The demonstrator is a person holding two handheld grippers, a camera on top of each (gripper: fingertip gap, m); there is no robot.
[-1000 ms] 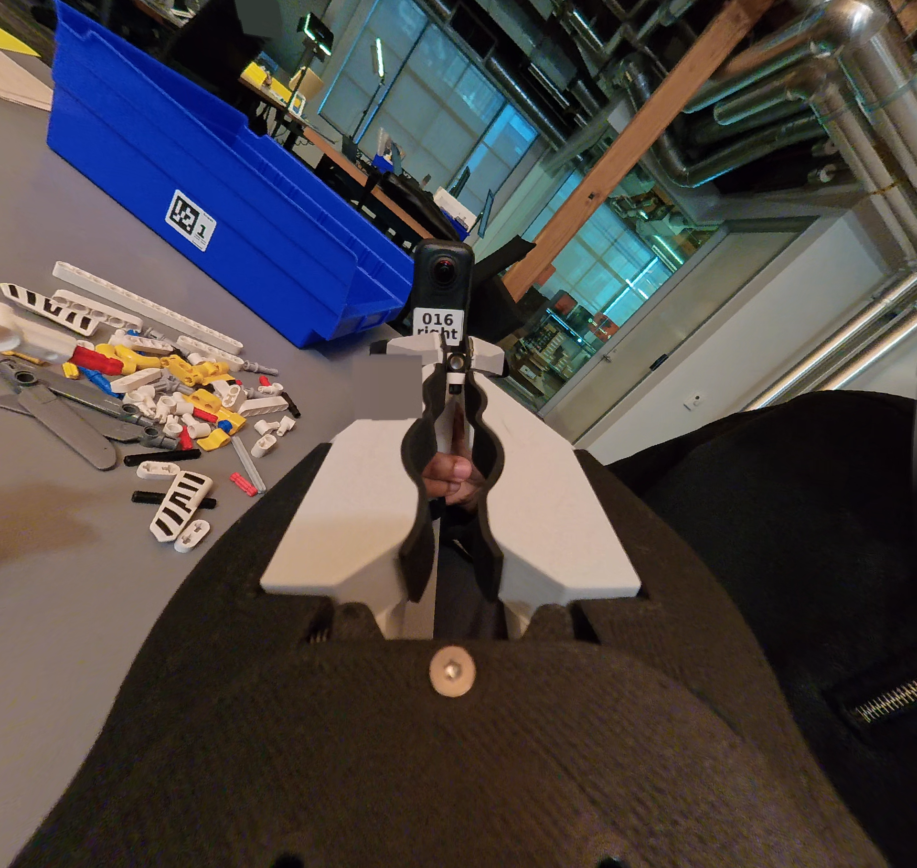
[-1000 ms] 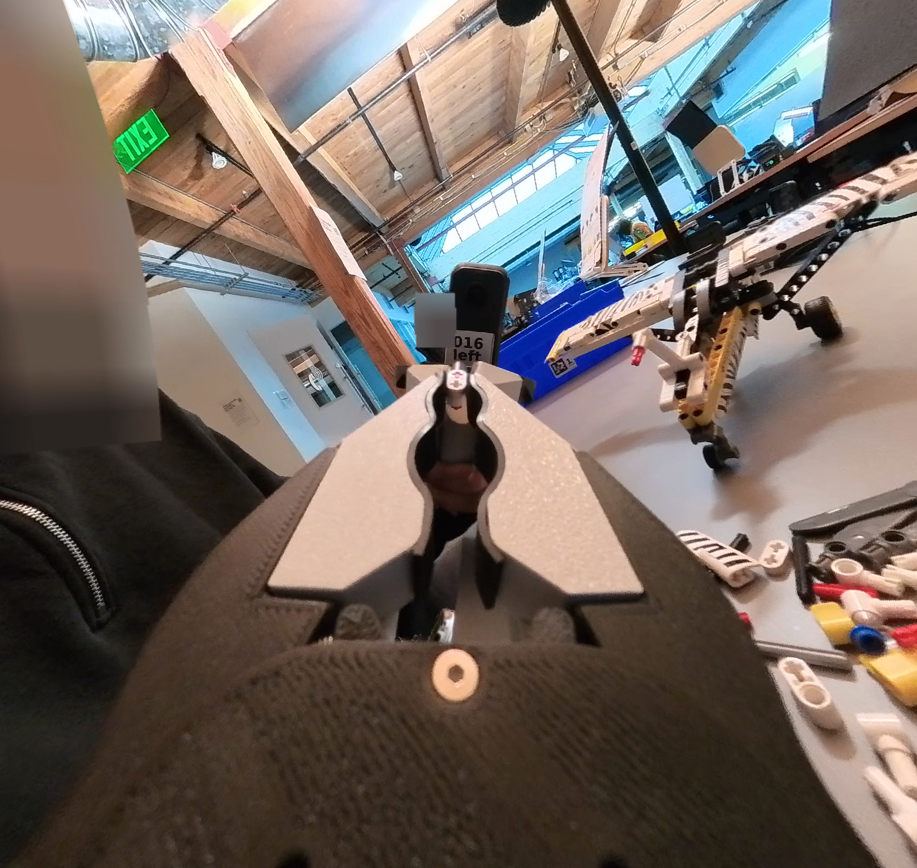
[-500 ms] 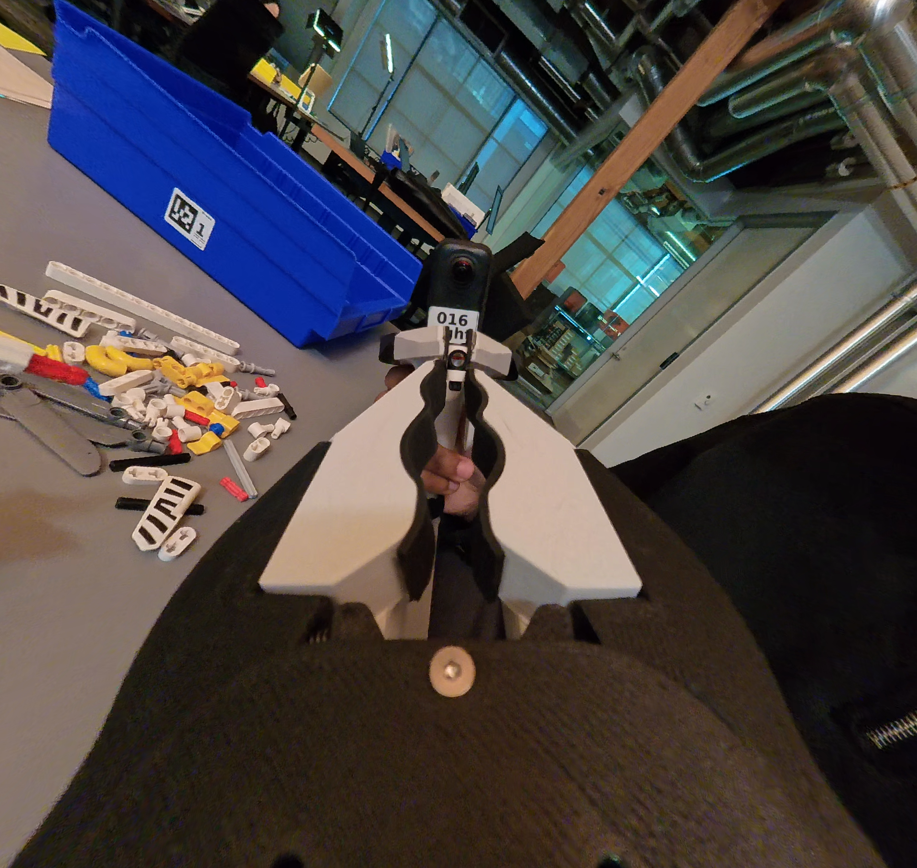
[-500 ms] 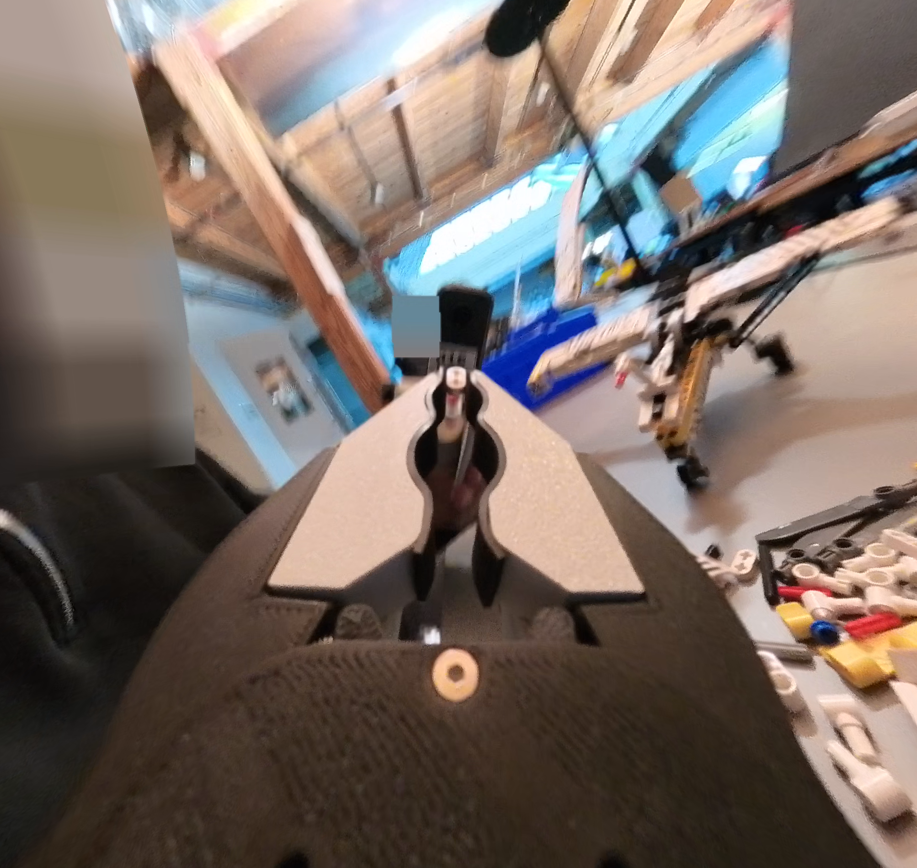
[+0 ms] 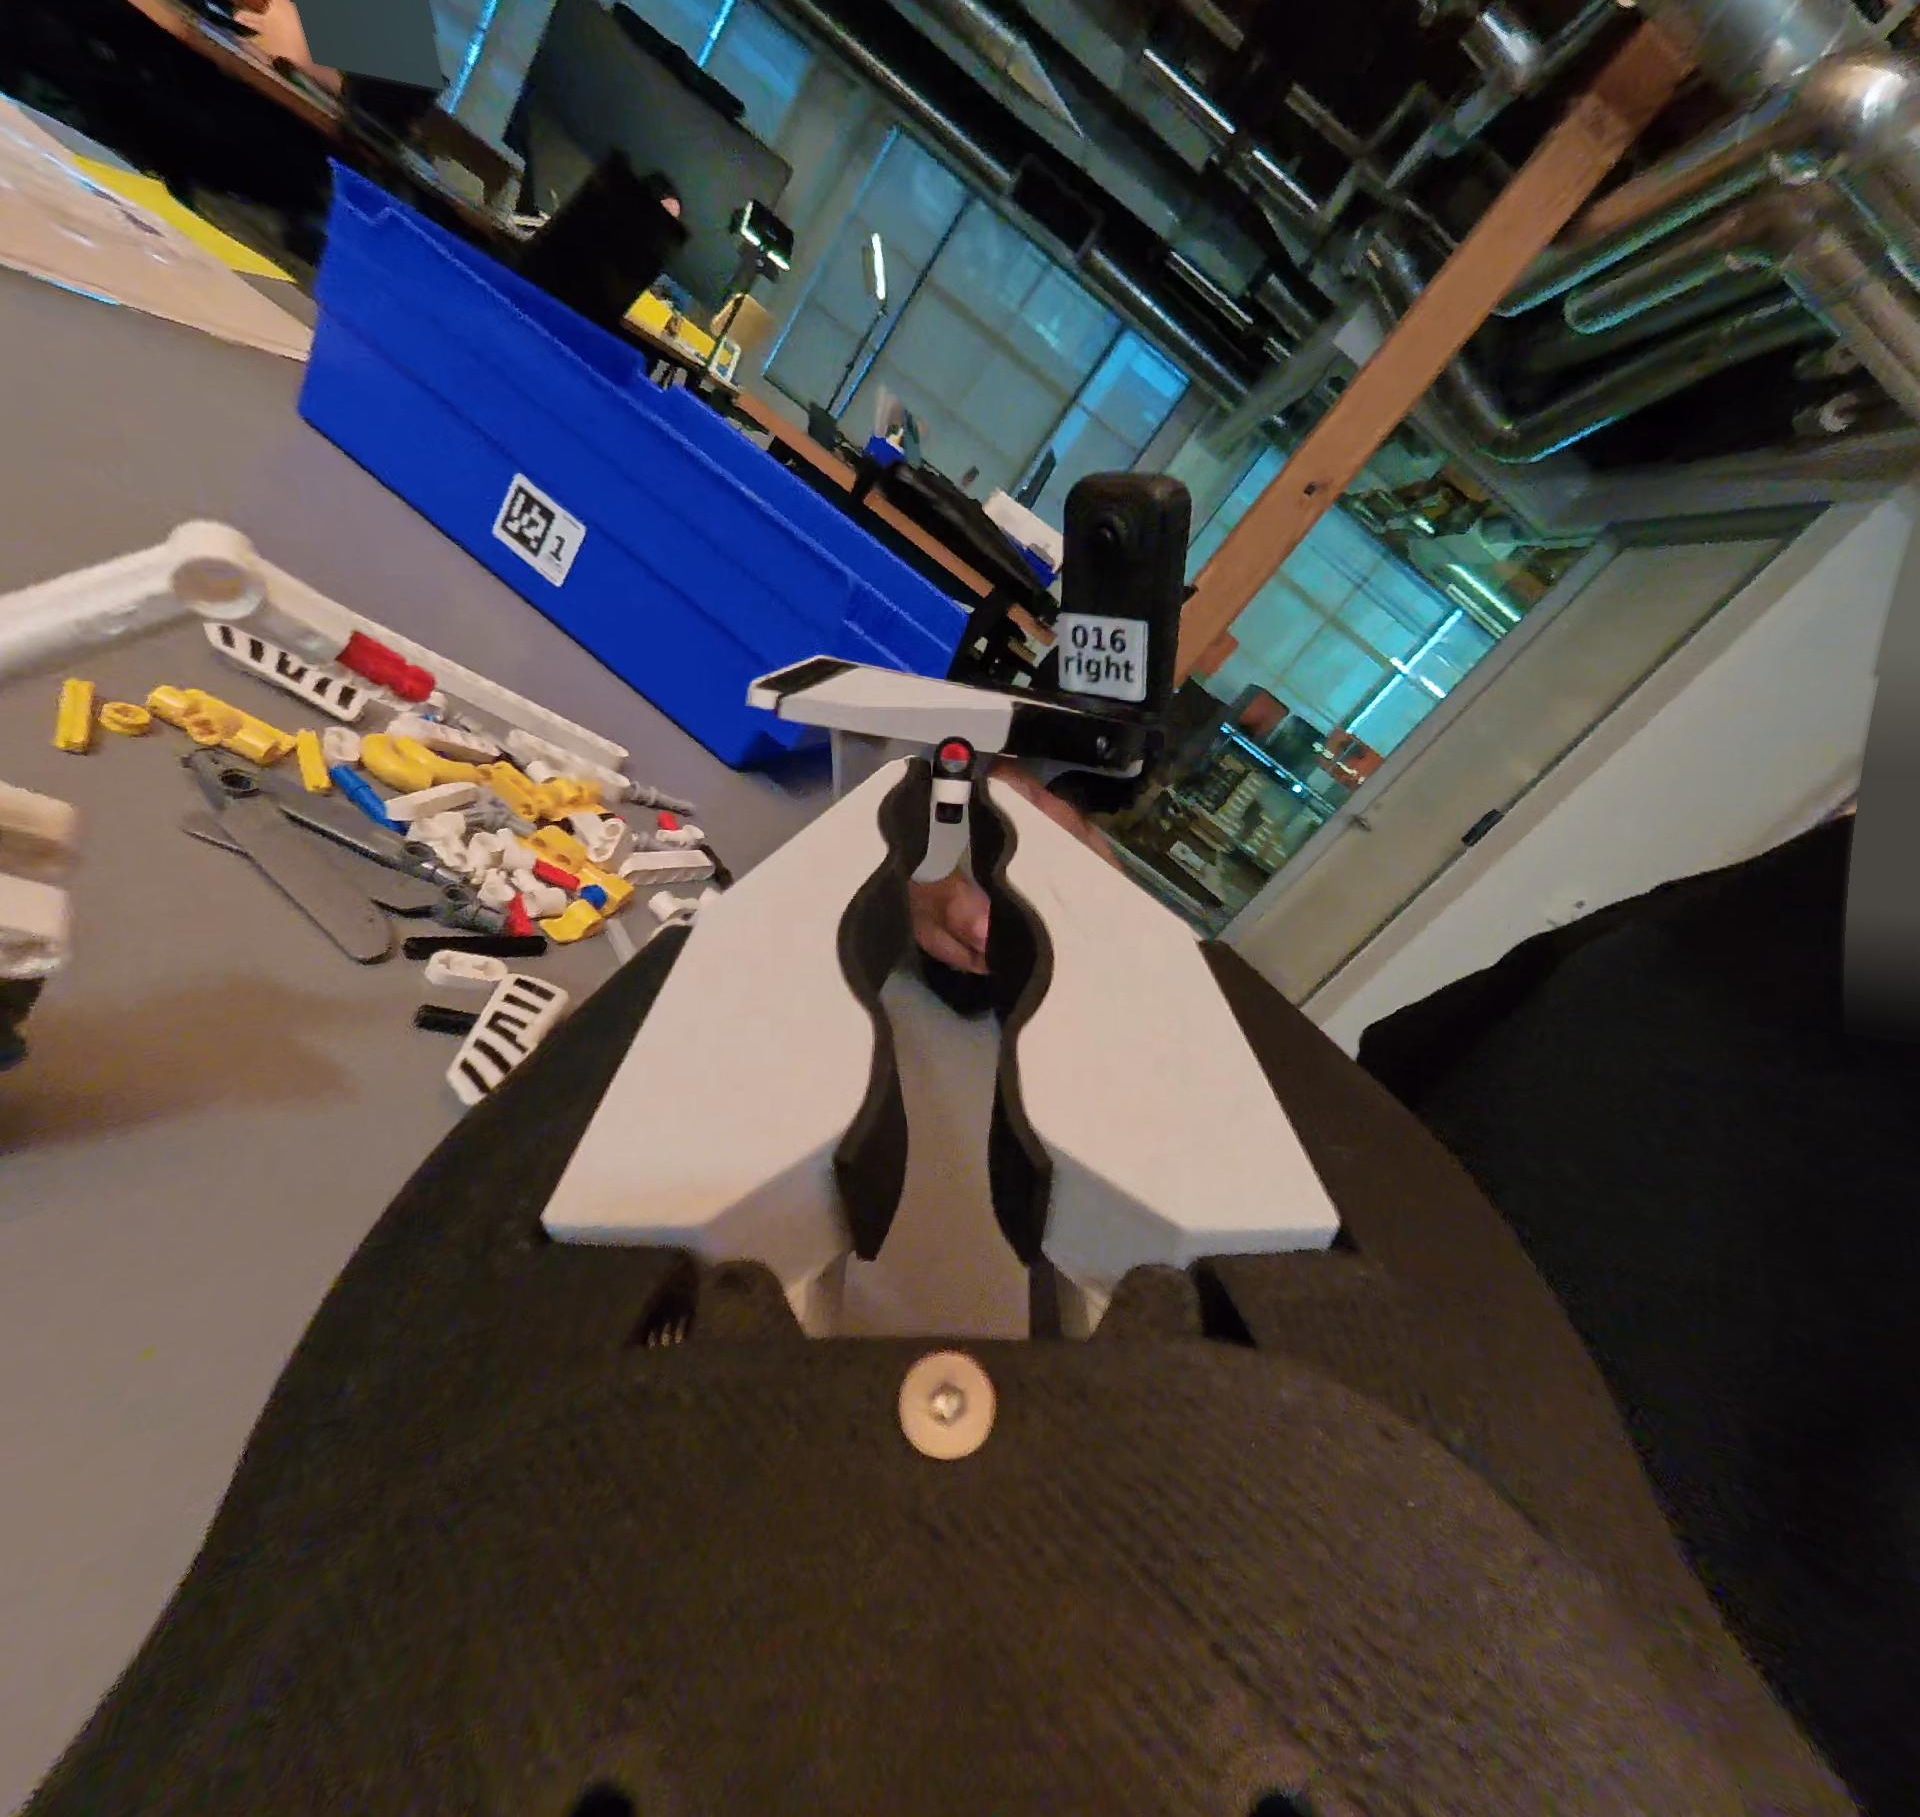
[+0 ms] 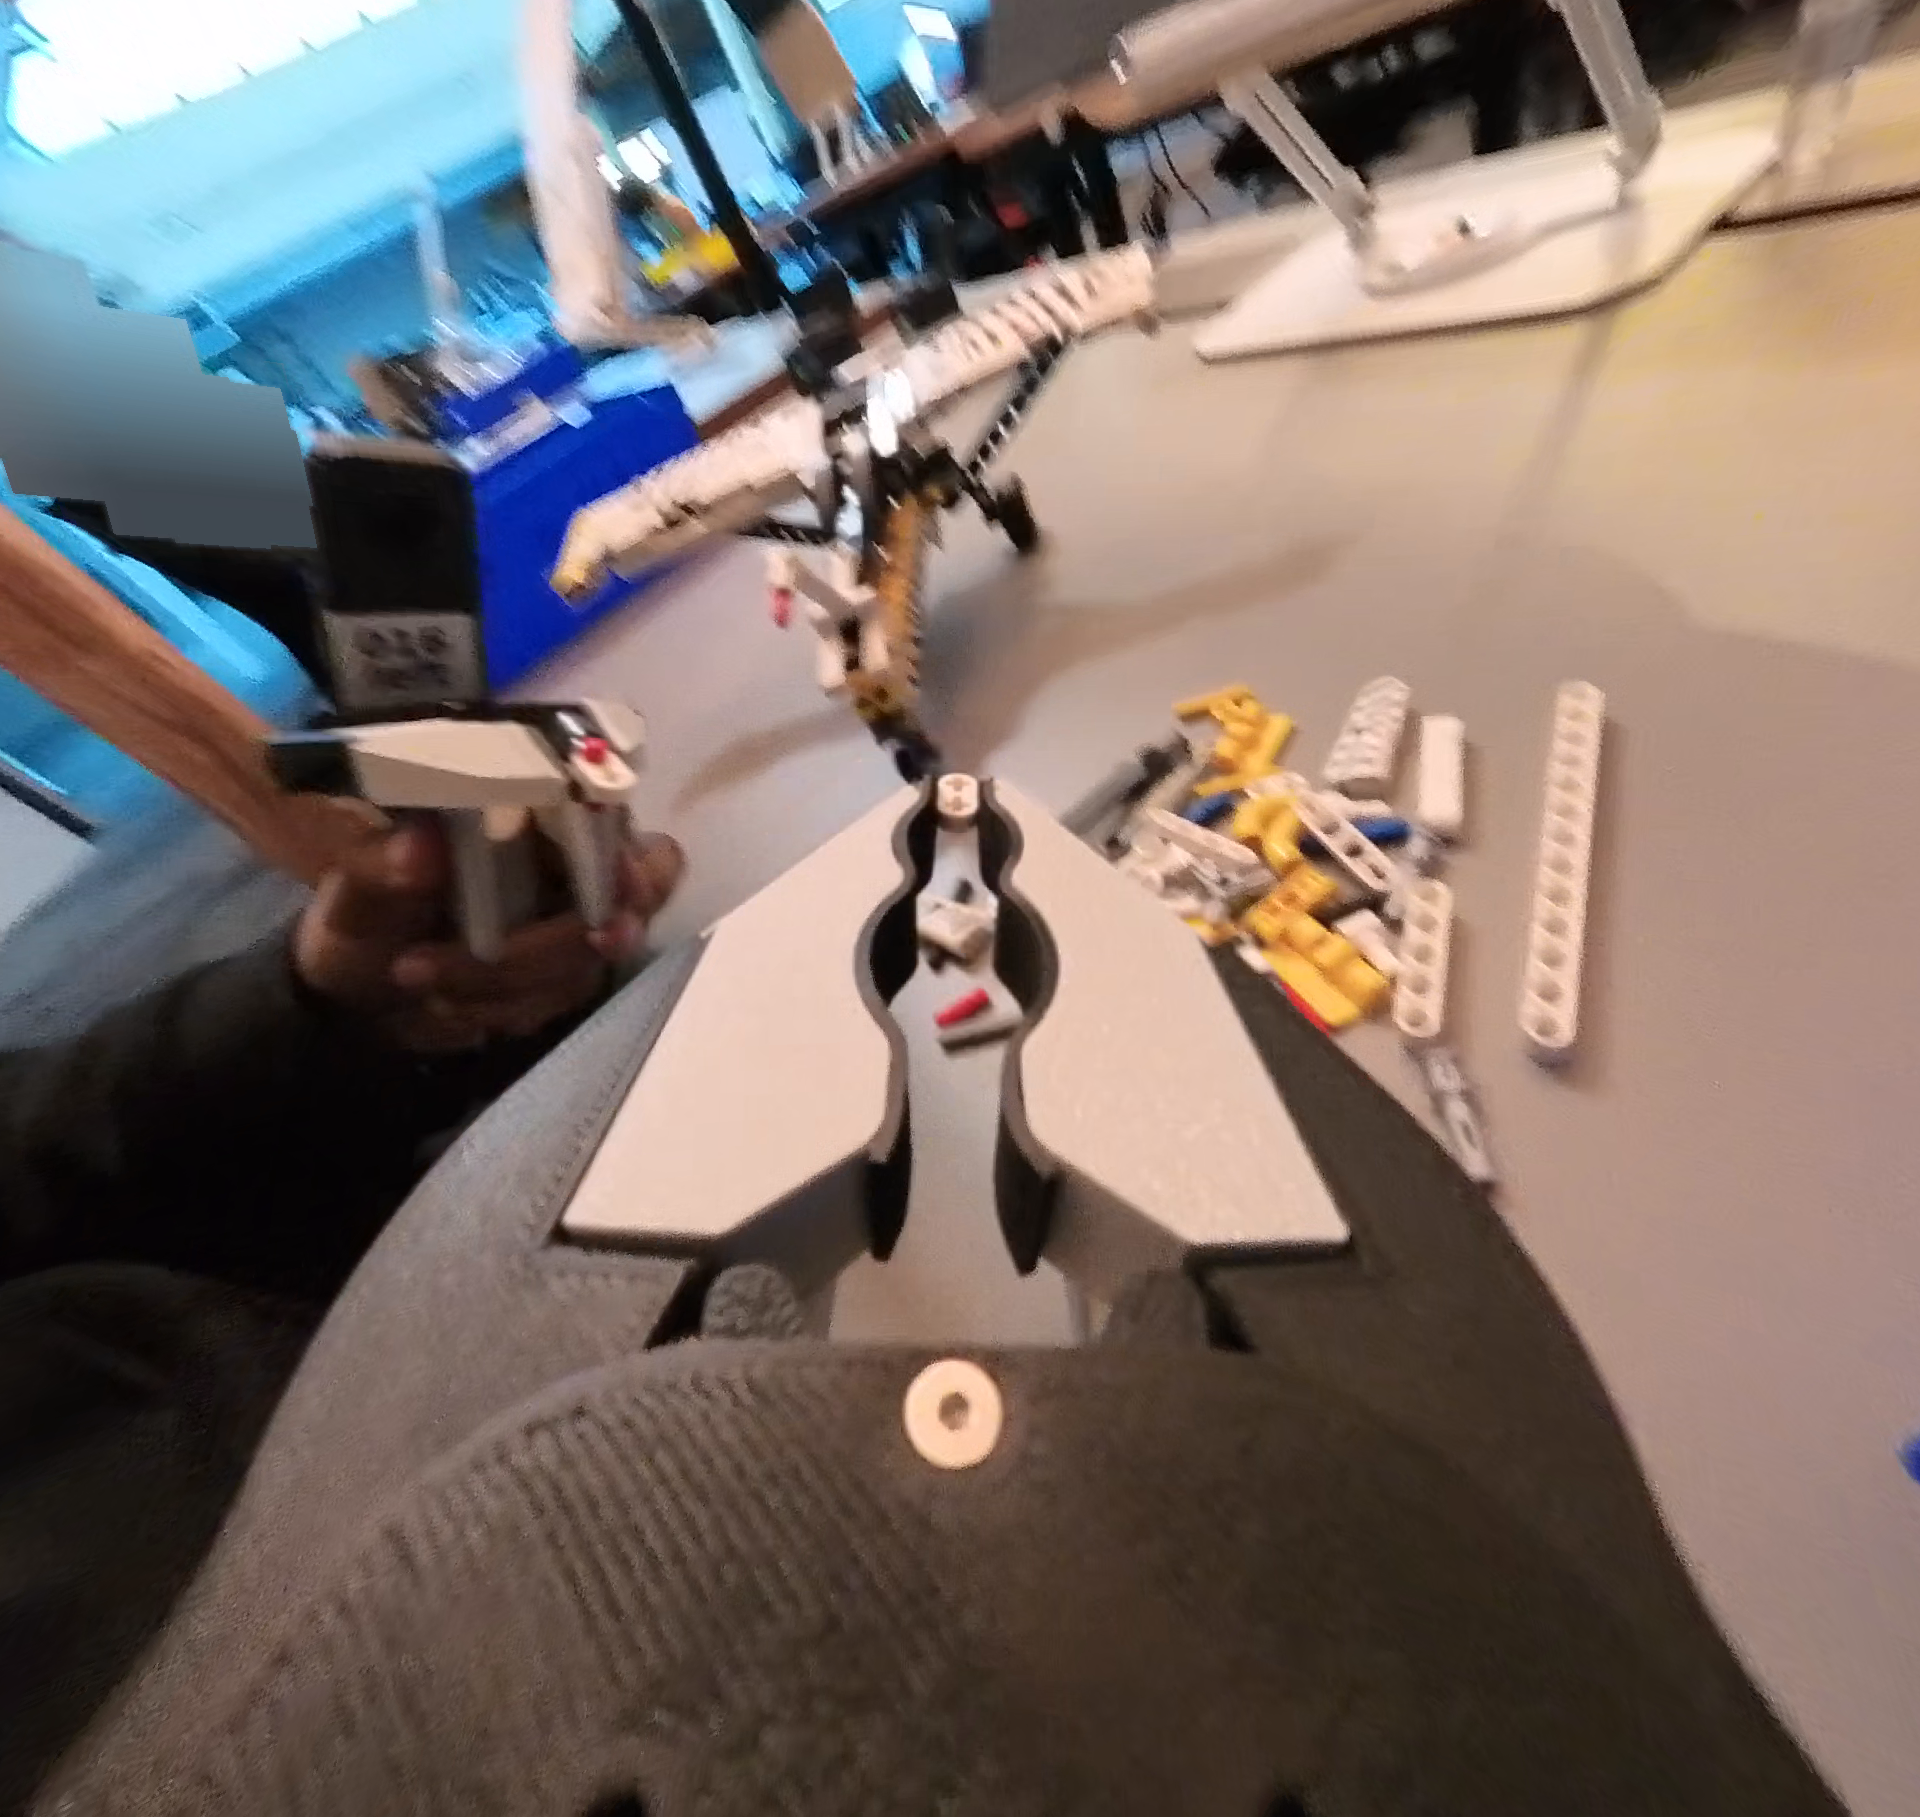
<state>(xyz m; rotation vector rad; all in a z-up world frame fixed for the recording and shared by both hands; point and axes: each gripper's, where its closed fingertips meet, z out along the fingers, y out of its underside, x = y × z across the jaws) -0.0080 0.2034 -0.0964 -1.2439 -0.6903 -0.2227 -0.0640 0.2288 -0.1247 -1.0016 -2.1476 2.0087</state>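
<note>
Left wrist view: left gripper [image 5: 951,780] clamps a white connector [image 5: 943,827] with red pin. Right gripper [image 6: 956,799] pinches a white piece [image 6: 956,797], frame centre. Loose parts [image 6: 1309,874] remain on table [image 6: 1714,624].

Tall blue-lit windows [image 5: 997,333], wooden beam [image 5: 1455,313], silver ceiling ducts [image 5: 1766,32], grey tabletop [image 5: 156,1248].

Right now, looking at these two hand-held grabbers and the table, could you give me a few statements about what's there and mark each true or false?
1. The left gripper pinches a small white piece with a red dot at its tip. True.
2. The storage bin on the table is green. False: it is blue.
3. The right gripper holds a small pale piece at its fingertips. True.
4. The loose plastic parts lie inside the bin. False: they lie scattered on the grey table.
5. A partly built model stands on the table. True.
</note>
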